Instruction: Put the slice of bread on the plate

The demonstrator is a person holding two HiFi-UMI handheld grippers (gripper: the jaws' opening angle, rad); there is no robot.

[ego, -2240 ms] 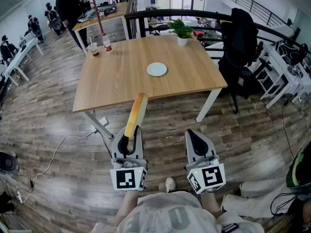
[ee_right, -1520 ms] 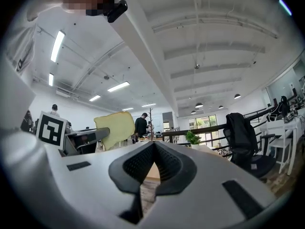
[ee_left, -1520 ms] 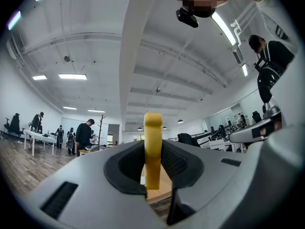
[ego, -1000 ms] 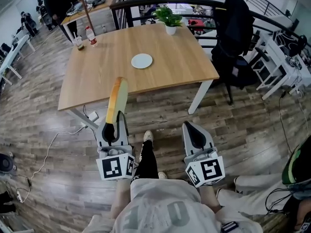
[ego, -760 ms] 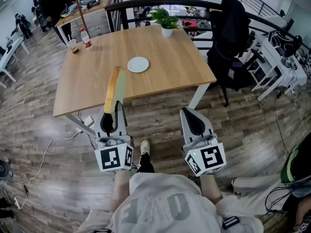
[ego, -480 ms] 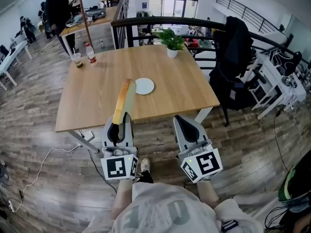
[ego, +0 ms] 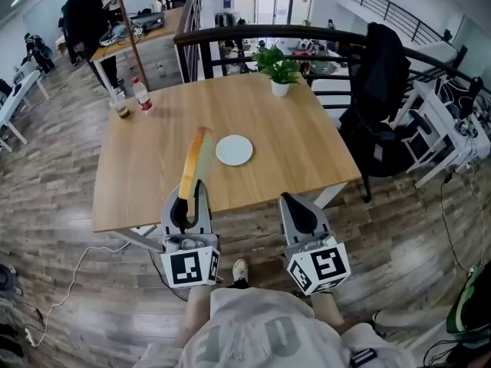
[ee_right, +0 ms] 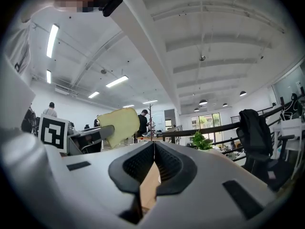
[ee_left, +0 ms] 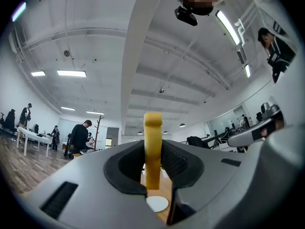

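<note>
Bread: one slice of bread [ego: 195, 159], pinched edge-on between my left gripper's [ego: 185, 203] jaws, over the table's [ego: 153, 167] near edge, just beside the plate.
Plate: one white plate [ego: 234, 150], mid-table; bread not yet on it.
Right gripper [ego: 301, 219]: mine, jaws pressed together.
Containers: one white pot holding a green plant [ego: 281, 71]; one bottle [ego: 143, 96]; one cup [ego: 120, 104] with something dark inside.

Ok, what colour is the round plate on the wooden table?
White; the small round plate shows best in the head view.
</note>
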